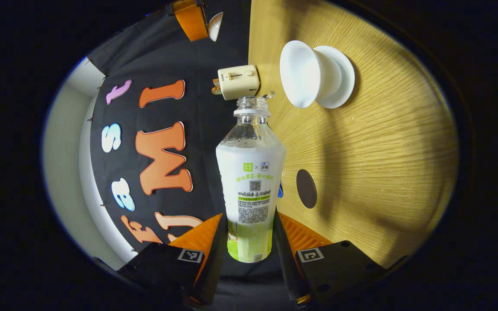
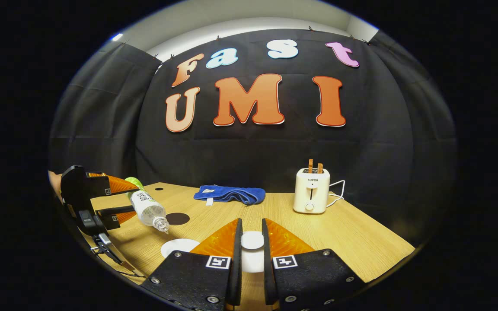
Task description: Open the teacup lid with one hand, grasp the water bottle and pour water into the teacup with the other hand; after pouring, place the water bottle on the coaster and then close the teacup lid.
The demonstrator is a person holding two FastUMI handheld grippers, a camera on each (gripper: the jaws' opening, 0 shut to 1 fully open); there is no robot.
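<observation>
The uncapped water bottle tilts mouth-down toward the open white teacup on its saucer, dark round coaster nearby.

The wooden table has a cream toaster standing near its back edge, with a folded blue cloth lying to one side of it. A dark round coaster lies flat on the wood, and a white saucer sits nearby under the teacup

Dim booth, soft tabletop shadows, sharp focus, heavy fisheye bending.
</observation>
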